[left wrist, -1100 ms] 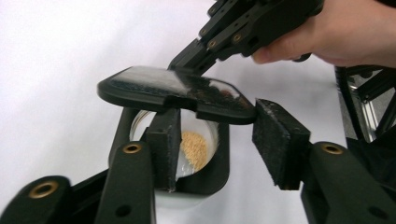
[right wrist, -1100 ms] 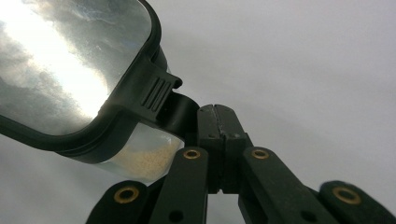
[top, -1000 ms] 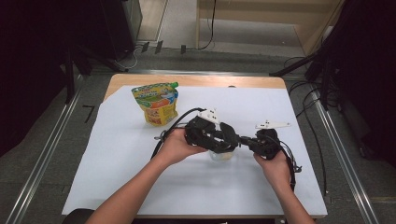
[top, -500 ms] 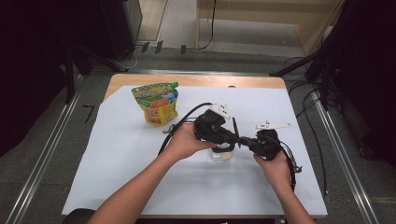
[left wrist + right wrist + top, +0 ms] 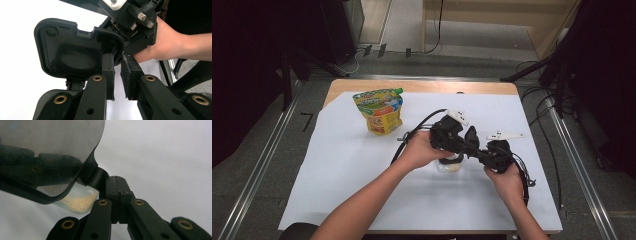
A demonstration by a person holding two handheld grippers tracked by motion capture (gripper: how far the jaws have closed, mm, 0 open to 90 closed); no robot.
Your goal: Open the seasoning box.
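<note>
A small clear container [image 5: 448,167] with pale powder [image 5: 79,202] in it stands mid-table. Its black flip lid [image 5: 75,52] is swung up, its underside facing me in the left gripper view. My left gripper [image 5: 118,75] has just been closing, and its pads now pinch the lid's rim. In the high view the left gripper [image 5: 468,142] reaches over the container from the left. My right gripper [image 5: 115,183] is shut, its tips against the black tab [image 5: 96,178] at the lid's hinge. From the right, the right gripper [image 5: 479,152] meets the container.
A green and yellow pouch [image 5: 379,110] stands upright at the back left of the white sheet [image 5: 337,170] that covers the table. Cables trail from both grippers across the sheet. Metal rails run along the floor on both sides.
My left hand has moved a little to the right, over the container, and the black lid has swung up. The right hand has stayed put.
</note>
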